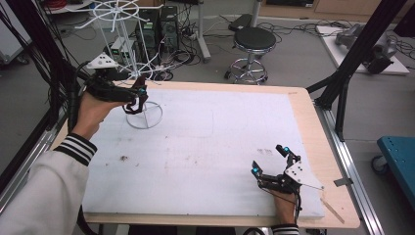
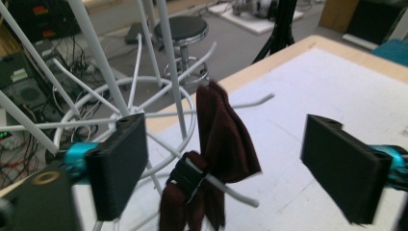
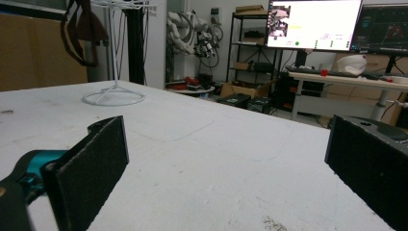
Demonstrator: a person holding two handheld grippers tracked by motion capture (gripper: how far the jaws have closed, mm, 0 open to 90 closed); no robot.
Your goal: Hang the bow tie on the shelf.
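Observation:
A white wire rack (image 1: 144, 116) stands at the far left of the table on a round base. A dark maroon strap (image 2: 223, 130) with a black buckle (image 2: 188, 174) hangs over one of the rack's prongs (image 2: 235, 195). My left gripper (image 2: 235, 163) is open, one jaw on each side of the strap and neither pad touching it. From above, that gripper (image 1: 138, 96) is level with the strap (image 1: 136, 105) beside the rack's pole. My right gripper (image 1: 268, 160) rests open and empty on the mat near the front right. Its own view (image 3: 226, 173) looks across the mat to the rack (image 3: 114, 96) and strap (image 3: 82, 29).
A white mat (image 1: 205, 142) covers most of the wooden table (image 1: 313, 132). A black stool (image 1: 253, 41) and cables lie on the floor beyond the far edge. Black frame posts (image 1: 350, 68) rise at the right, and a blue cart (image 1: 399, 152) stands farther right.

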